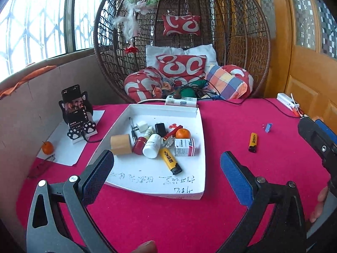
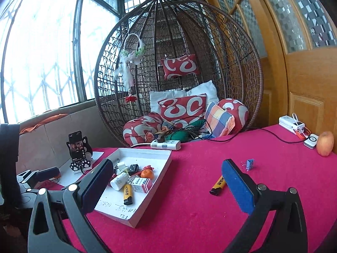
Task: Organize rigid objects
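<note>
A white tray (image 1: 195, 126) on the red tablecloth holds several small items: a tape roll (image 1: 121, 144), a white bottle (image 1: 152, 146), a yellow lighter (image 1: 170, 160), a medicine box (image 1: 185, 147) and an orange (image 1: 182, 133). A second yellow lighter (image 1: 253, 142) and a blue binder clip (image 1: 268, 127) lie on the cloth right of the tray. My left gripper (image 1: 166, 168) is open and empty, near the tray's front edge. My right gripper (image 2: 166, 179) is open and empty, above the tray's (image 2: 162, 166) right side; the loose lighter (image 2: 218, 186) and the clip (image 2: 250, 164) lie beside its right finger.
A phone on a paw stand (image 1: 76, 109) and an orange (image 1: 47, 147) sit on paper at the left. A power strip (image 1: 181, 101) with cables lies behind the tray. A hanging wicker chair (image 1: 181, 42) stands at the back. An apple (image 2: 325, 143) and chargers (image 2: 291, 124) are far right.
</note>
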`<state>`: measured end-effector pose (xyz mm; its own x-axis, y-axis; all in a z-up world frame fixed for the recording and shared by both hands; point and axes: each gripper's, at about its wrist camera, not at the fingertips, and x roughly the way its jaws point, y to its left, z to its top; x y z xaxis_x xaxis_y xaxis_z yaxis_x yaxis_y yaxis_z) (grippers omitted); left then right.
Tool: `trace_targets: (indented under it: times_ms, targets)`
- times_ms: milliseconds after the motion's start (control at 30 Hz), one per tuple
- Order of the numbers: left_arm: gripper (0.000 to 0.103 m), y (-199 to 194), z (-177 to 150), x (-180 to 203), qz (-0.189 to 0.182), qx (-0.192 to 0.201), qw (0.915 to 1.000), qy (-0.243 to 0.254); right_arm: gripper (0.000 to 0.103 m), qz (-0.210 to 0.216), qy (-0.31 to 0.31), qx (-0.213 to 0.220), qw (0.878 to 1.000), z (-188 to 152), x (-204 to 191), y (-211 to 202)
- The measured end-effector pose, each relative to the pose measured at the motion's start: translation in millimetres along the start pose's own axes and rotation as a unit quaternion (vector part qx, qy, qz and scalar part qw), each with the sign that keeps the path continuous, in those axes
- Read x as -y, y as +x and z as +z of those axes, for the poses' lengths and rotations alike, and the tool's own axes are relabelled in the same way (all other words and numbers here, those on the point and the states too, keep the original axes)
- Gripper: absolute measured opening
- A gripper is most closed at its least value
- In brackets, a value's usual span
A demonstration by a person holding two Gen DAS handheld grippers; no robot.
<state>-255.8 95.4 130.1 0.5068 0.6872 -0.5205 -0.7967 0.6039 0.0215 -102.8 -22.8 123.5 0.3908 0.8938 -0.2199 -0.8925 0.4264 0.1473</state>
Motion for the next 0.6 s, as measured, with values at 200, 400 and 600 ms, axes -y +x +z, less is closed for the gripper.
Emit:
trace_targets:
  times_ms: [200, 400, 600]
  targets:
    - [0.102, -14, -2, -8, 0.011, 0.011, 0.9991, -0.04, 0.103, -0.019, -0.003, 0.013, 1.0, -4, 3, -16]
    - [0.102, -33, -4, -7, 0.01, 0.024, 0.9981, -0.056, 0.103, -0.018, 0.006, 0.035, 0.999, -5, 6, -36]
    - [0.102, -44, -5, -1, -0.006, 0.026, 0.9984, -0.051, 0.103, -0.015, 0.002, 0.051, 0.999, -5, 4, -50]
